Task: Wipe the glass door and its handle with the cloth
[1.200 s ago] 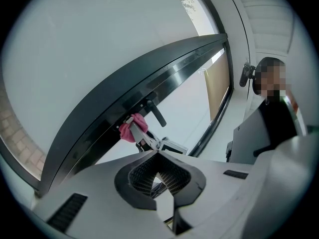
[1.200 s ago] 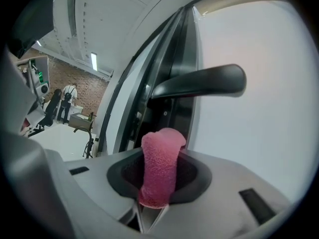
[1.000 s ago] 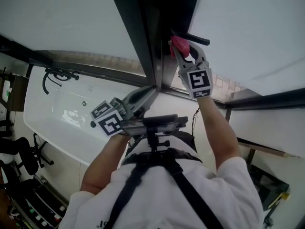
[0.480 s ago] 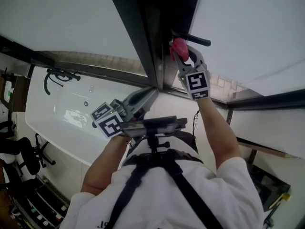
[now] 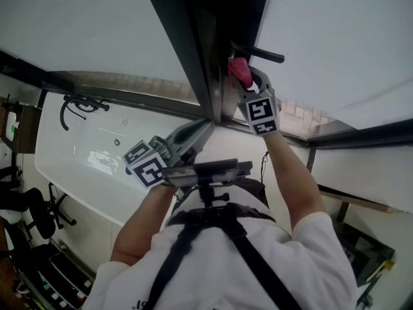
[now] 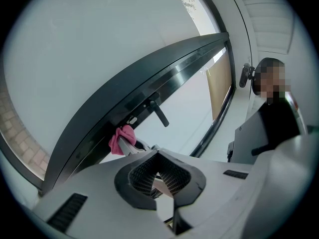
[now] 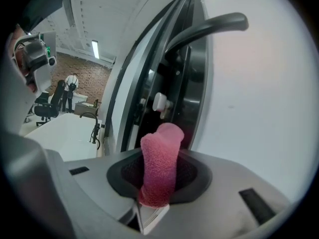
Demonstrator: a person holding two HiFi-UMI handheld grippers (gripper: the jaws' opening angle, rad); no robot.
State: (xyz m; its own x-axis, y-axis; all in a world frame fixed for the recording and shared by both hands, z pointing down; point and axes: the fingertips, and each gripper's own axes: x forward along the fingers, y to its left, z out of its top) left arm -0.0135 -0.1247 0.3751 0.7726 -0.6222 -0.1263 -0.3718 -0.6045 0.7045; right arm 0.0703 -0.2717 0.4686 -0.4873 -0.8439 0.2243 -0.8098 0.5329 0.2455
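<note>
Nearest, the left gripper (image 5: 204, 124) is held low in front of the person's chest, its jaws closed tip to tip with nothing between them, pointing at the bottom corner of the dark door frame (image 5: 193, 50). Higher up, the right gripper (image 5: 248, 81) is raised on an outstretched arm, its jaws clamped on a rolled pink cloth (image 5: 239, 70) that sticks out past the tips. The cloth's free end sits at the frame's edge, just beside the base of the black handle (image 5: 259, 51); contact with the frame cannot be made out. Beyond the handle spreads the pale pane of the glass door (image 5: 342, 37).
</note>
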